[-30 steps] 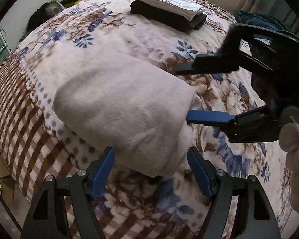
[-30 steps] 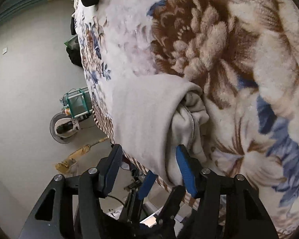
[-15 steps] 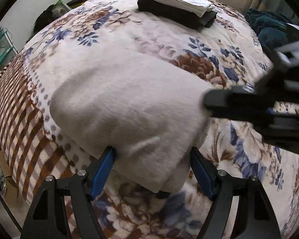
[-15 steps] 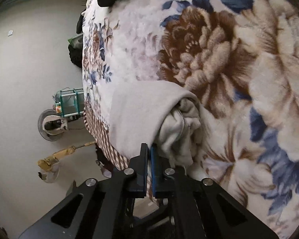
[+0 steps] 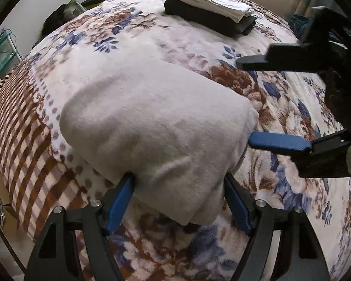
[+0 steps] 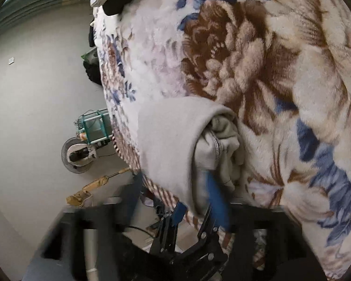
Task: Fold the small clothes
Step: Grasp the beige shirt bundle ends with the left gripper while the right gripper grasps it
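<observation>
Bed (image 5: 199, 53): covered by a floral blanket; a folded stack (image 5: 210, 16) is seen far, in the left view only.
Garment (image 5: 156, 126): folded, lying near the bed's near edge; layered end (image 6: 222, 145) shown only by the right view.
Left gripper (image 5: 179, 201): jaws spread, garment's near end between them.
Right gripper (image 6: 175, 192): blurred, jaws opening at the garment's right end.

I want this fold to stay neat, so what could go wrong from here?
The beige folded garment has loose inner layers bunched at its open end; the opening right claw could snag them.
The left claw straddles only the near corner, so lifting might unroll the fold.
</observation>
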Demonstrator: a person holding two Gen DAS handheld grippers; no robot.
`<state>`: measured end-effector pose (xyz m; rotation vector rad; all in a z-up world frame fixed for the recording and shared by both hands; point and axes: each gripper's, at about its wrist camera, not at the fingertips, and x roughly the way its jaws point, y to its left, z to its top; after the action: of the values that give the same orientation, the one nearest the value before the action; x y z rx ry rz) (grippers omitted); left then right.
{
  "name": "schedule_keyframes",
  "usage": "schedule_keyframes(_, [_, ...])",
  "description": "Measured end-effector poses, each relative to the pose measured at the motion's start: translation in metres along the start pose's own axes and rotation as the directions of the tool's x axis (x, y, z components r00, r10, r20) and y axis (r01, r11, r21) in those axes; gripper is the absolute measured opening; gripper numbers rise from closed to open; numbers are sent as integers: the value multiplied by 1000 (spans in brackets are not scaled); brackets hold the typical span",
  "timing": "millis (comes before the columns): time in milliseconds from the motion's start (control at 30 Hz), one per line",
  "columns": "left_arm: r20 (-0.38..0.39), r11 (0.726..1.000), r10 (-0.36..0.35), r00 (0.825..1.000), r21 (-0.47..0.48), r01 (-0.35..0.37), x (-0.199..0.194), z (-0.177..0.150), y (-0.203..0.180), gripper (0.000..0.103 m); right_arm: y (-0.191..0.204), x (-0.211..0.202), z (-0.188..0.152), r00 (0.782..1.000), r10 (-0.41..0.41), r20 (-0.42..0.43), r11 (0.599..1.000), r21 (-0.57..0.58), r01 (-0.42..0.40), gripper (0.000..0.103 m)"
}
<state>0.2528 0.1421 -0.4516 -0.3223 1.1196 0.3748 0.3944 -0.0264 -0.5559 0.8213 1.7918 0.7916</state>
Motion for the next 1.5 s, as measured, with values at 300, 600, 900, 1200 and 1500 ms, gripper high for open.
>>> schedule_keyframes(300, [-3, 1000, -6, 1000, -7, 6, -1, -1, 2, 75, 10, -11, -2, 999, 10, 53, 1000, -26, -8, 65])
schedule_keyframes(600, [-3, 1000, -6, 1000, 12, 6, 2, 0, 1, 75, -5, 8, 5, 997, 71, 30, 997, 29, -72, 64])
schedule_keyframes(900, [9, 999, -28, 1000, -20, 28, -25, -6, -1, 75, -5, 7, 7, 988, 142, 57, 990, -9, -141, 49])
schedule_keyframes(1200, [19, 997, -11, 1000, -73, 12, -12, 16, 14, 75, -10, 26, 21, 984, 180, -8, 983, 27, -179, 49])
schedule_keyframes(1500, [29, 998, -6, 1000, -59, 7, -7, 14, 4, 75, -6, 33, 25, 988, 155, -21, 988, -9, -155, 21])
